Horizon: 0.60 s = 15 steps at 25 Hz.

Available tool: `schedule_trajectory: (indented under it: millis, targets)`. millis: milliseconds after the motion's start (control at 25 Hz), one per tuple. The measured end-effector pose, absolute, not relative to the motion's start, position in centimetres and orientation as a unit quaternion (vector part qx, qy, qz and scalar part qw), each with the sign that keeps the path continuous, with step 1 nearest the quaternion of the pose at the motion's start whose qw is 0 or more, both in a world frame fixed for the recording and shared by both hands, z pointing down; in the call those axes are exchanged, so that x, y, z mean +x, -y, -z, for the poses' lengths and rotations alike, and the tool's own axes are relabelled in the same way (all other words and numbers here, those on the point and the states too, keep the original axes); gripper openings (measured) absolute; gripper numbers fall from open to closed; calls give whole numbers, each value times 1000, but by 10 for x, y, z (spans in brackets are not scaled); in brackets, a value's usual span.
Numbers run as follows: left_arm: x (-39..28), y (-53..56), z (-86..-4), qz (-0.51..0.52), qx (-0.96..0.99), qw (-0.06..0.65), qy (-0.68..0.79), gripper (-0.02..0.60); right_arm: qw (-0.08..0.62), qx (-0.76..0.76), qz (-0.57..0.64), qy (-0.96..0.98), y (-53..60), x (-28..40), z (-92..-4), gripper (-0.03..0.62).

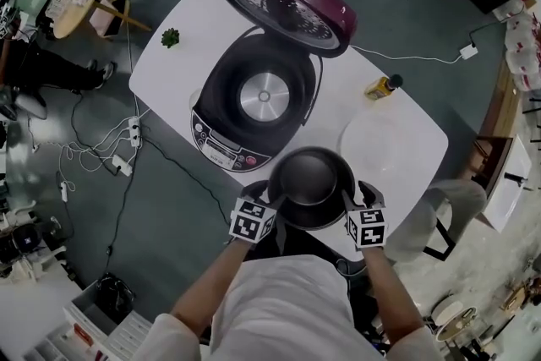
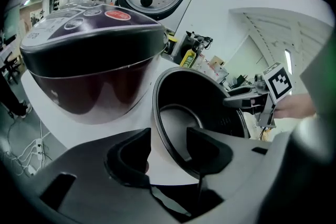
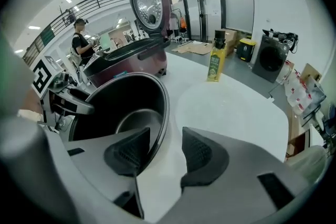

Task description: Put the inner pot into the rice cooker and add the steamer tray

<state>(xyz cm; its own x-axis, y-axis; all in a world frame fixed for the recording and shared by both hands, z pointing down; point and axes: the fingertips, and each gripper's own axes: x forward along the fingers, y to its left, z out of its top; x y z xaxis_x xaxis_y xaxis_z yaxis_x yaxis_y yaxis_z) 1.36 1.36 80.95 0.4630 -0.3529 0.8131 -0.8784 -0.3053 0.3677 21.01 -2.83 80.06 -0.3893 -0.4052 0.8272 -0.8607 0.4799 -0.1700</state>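
The dark inner pot (image 1: 308, 182) stands on the white table (image 1: 169, 84) near its front edge, just in front of the rice cooker (image 1: 262, 97). The cooker's maroon lid (image 1: 279, 4) is raised and its cavity is bare. My left gripper (image 1: 275, 200) straddles the pot's left rim (image 2: 157, 113), open, with a gap beside the outer jaw. My right gripper (image 1: 348, 200) straddles the right rim (image 3: 164, 107), also open, with table showing between rim and outer jaw. A pale round disc (image 1: 380, 144), perhaps the steamer tray, lies to the right of the pot.
A yellow oil bottle (image 1: 382, 86) lies behind the disc. A small green plant (image 1: 170, 37) sits at the table's far left corner. A grey chair (image 1: 439, 220) stands off the right front corner, and cables trail on the floor at the left.
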Motion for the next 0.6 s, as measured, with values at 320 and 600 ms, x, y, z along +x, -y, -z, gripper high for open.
schedule_trajectory:
  millis: [320, 600]
  targets:
    - [15, -13, -824, -332, 721, 433, 427, 169, 402, 375, -325, 769, 24, 196, -822, 140]
    - [12, -16, -822, -356, 699, 434, 443, 126, 420, 392, -331, 749, 22, 197, -819, 86]
